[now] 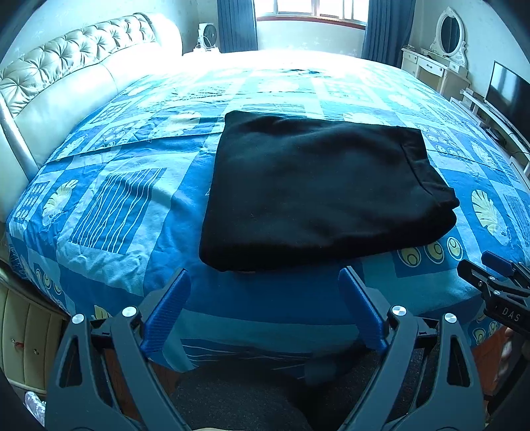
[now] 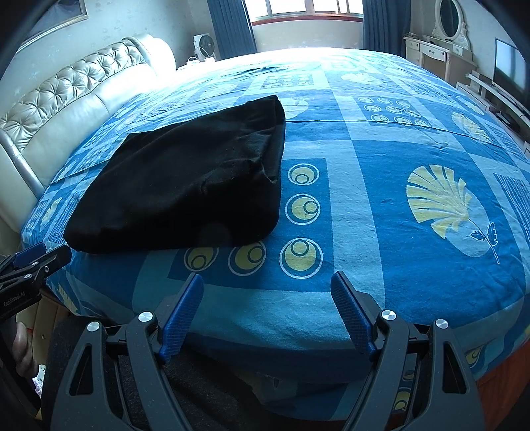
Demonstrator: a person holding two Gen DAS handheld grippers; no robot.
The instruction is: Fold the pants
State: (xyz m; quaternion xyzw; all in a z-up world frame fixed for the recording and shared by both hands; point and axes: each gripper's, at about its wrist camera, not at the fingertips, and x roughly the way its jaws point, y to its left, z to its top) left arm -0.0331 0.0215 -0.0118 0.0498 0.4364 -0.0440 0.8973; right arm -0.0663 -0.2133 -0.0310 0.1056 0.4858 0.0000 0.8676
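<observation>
The black pants (image 1: 318, 189) lie folded into a flat rectangle on the blue patterned bedsheet (image 1: 126, 205), near the bed's front edge. They also show in the right wrist view (image 2: 188, 185), to the left. My left gripper (image 1: 265, 281) is open and empty, just in front of the pants' near edge. My right gripper (image 2: 266, 285) is open and empty over the sheet (image 2: 397, 281), to the right of the pants. The right gripper shows at the far right of the left wrist view (image 1: 490, 272); the left gripper shows at the far left of the right wrist view (image 2: 36, 258).
A tufted cream headboard (image 1: 66, 76) runs along the left. A fan (image 1: 208, 34) and blue curtains (image 1: 237, 25) stand at the back by the window. A dressing table with an oval mirror (image 1: 449, 33) and a TV (image 1: 508, 92) stand at the right.
</observation>
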